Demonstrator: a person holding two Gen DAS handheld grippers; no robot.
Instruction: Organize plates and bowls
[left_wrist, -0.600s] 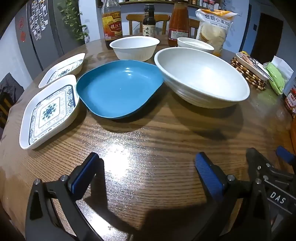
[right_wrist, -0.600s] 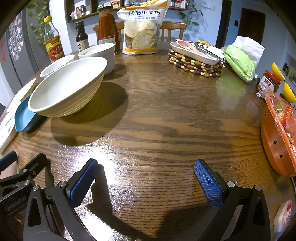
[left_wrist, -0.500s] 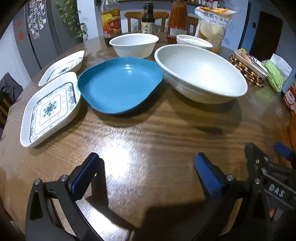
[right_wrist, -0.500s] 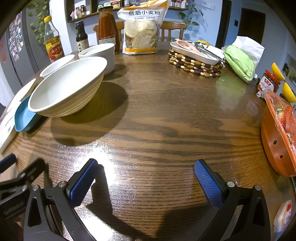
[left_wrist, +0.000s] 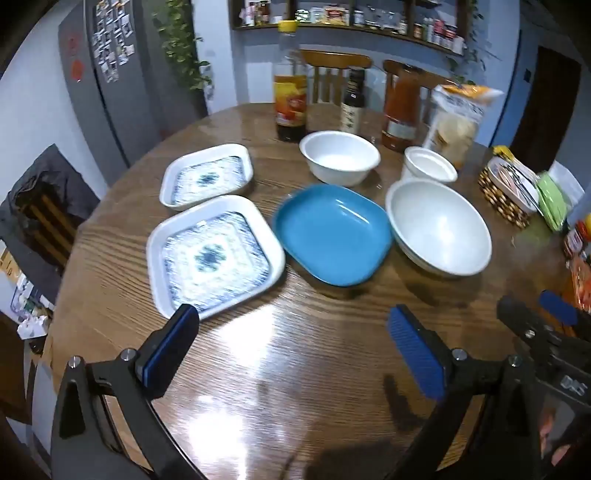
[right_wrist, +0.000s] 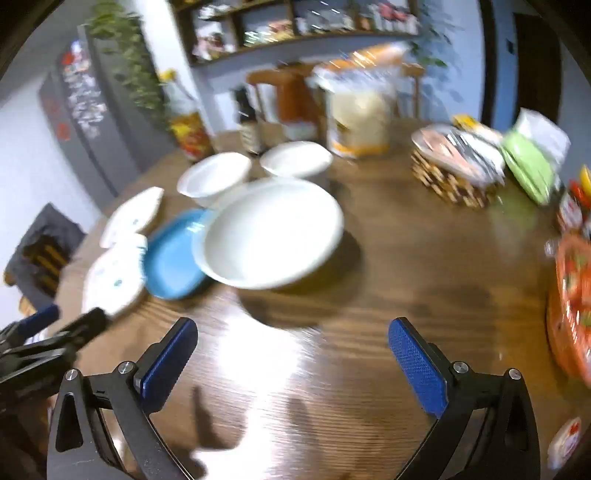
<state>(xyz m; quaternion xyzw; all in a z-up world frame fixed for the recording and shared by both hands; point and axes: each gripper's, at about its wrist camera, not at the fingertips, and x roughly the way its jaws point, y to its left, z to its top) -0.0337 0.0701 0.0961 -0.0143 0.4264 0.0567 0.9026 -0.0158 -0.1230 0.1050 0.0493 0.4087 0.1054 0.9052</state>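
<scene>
Bowls (left_wrist: 439, 225) and plates (left_wrist: 214, 258) unstacked, unfilled

Both wrist views look forward and down over the desk (left_wrist: 332, 369) from above its near edge. Both take in the large white bowl (left_wrist: 439, 229) and blue plate (right_wrist: 173, 254) ahead; the right view is blurred, seemingly angled leftward.

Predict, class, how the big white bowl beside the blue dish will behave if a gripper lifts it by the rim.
The big white bowl looks glazed and glossy, so the pads may slip. It is wide and probably ceramic, so likely heavy and apt to tilt from a one-sided rim grip. It would probably chip against the blue dish.
</scene>
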